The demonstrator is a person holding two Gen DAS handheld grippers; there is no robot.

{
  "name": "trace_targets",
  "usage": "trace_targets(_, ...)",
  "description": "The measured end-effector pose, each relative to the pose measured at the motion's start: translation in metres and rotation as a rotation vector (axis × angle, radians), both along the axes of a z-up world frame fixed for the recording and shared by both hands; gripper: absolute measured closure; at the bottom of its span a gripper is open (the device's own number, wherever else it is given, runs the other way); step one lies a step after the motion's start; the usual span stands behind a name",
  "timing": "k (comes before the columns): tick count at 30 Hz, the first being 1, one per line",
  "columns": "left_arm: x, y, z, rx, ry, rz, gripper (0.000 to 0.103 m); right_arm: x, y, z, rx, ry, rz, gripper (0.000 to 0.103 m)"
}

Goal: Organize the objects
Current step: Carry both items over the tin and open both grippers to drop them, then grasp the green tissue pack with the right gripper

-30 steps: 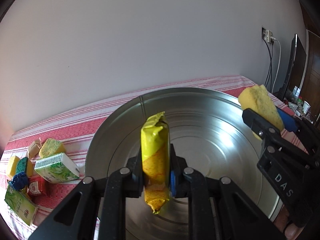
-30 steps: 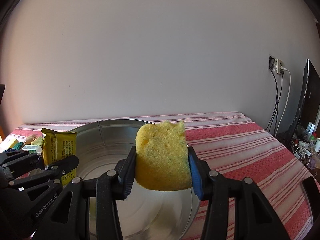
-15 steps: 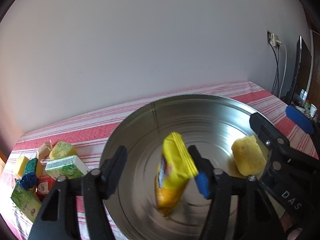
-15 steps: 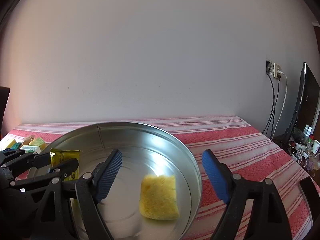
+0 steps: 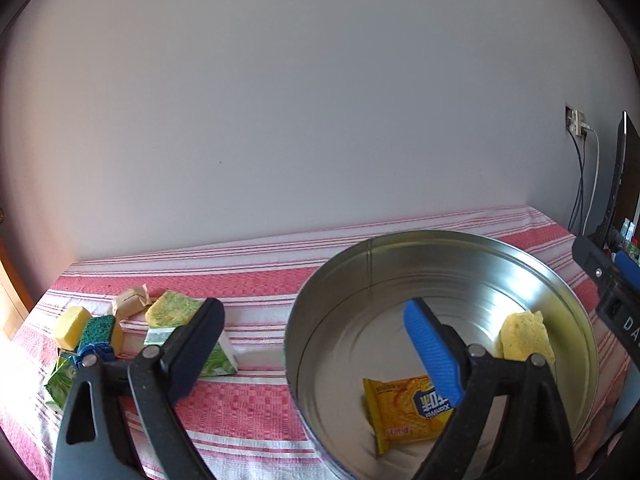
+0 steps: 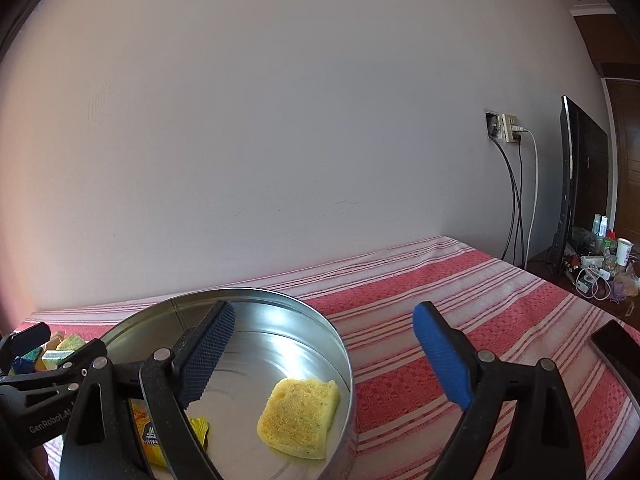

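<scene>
Both releases done: a second ago the left hand-held gripper (image 5: 316, 334) clamped the yellow snack packet (image 5: 404, 410) and the right hand-held gripper (image 6: 324, 344) the yellow sponge (image 6: 299, 416); now both sets of jaws are opening with nothing between them; packet and sponge lie flat on the floor of the round metal tin (image 5: 460, 248), apart, sponge against the wall; two items sorted; more sponges and cartons (image 5: 216, 356) wait near the bench's left edge; tin otherwise bare.
</scene>
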State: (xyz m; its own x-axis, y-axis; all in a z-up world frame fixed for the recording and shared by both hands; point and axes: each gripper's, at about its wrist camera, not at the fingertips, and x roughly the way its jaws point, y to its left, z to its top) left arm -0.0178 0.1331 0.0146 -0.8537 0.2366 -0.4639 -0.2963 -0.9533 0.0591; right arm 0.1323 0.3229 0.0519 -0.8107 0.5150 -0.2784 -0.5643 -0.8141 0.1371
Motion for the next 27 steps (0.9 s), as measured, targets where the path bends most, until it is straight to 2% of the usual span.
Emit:
trace_targets(6, -0.009, -0.021, -0.007, -0.02, 0.013, 0.09, 0.01, 0.007, 0.015, -0.001, -0.076, 0.04, -0.038, 0.01)
trace_targets(9, -0.014, -0.025, -0.008, -0.017, 0.001, 0.1, 0.01, 0.006, 0.017, -0.003, -0.098, 0.043, -0.035, 0.01)
trace_targets(20, -0.01, -0.045, -0.013, -0.047, 0.015, 0.131, 0.01, -0.004, -0.009, -0.004, 0.005, 0.03, -0.015, 0.01)
trace_targets(24, -0.01, -0.056, -0.017, -0.048, 0.006, 0.14, 0.01, -0.002, -0.014, -0.004, -0.027, 0.057, -0.01, 0.01)
trace_targets(27, -0.009, -0.063, -0.019, -0.05, 0.003, 0.15, 0.01, -0.004, -0.028, -0.003, 0.013, 0.058, -0.005, 0.01)
